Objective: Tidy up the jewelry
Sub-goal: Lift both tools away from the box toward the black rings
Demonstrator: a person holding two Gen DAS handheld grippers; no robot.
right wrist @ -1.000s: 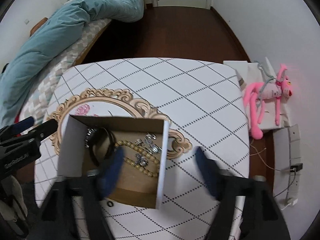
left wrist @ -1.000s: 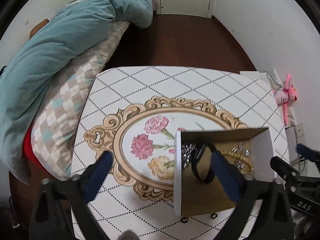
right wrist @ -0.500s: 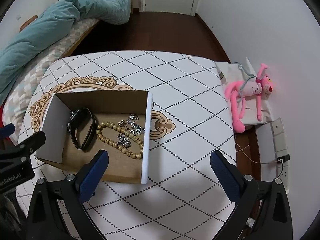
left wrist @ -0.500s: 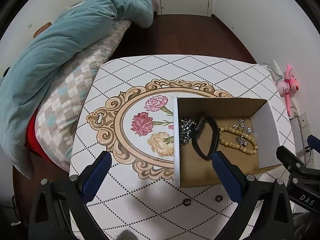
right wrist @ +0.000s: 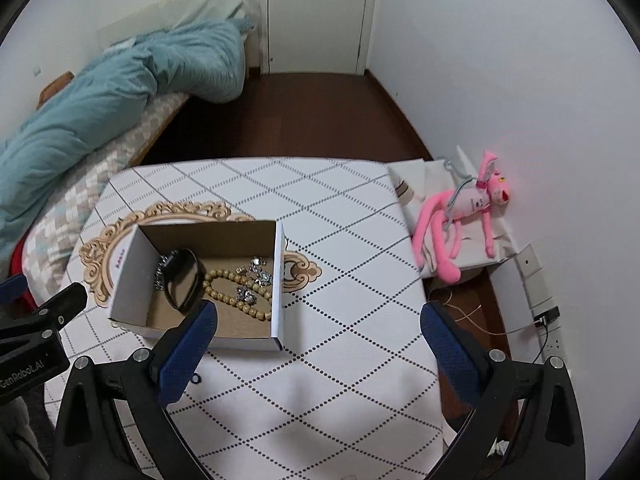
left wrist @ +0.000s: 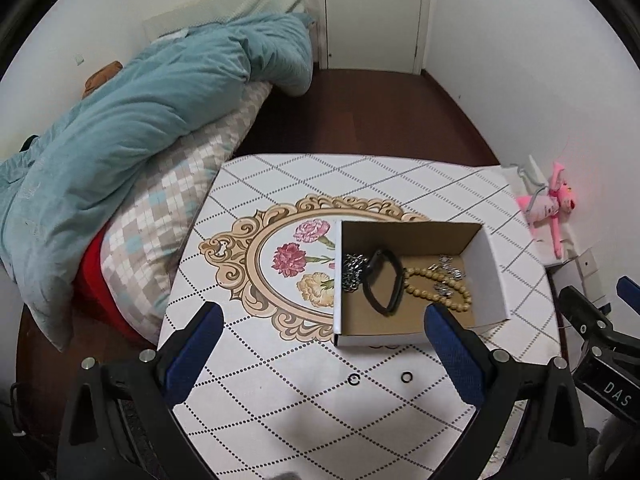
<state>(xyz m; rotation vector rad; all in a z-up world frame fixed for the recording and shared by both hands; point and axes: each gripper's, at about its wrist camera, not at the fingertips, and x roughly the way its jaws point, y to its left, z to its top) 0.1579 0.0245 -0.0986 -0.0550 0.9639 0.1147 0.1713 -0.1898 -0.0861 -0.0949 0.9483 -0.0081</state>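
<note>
Two small dark rings are lying loose on the desk, just in front of the box and not yet inside it. They are probably the awkward part: thin and flat against the cloth, they could skid away from closing fingers or roll off the near edge. One ring is lying right beside a finger of the right tool, so a careless sweep there could flick it. A low pass over the light cardboard box could also catch its near wall and shove or tip it, spilling what is sitting inside.

The box is standing on the desk ahead of both tools, holding a bead string, a black band, a silver chain and small silver pieces. The left tool is hanging spread wide and gripping nothing, its right finger overlapping the box's near corner in its own view, though whether it is touching is unclear. The right tool is likewise spread and empty, with the box lying ahead and to its left, its left finger in front of the box's near wall.
</note>
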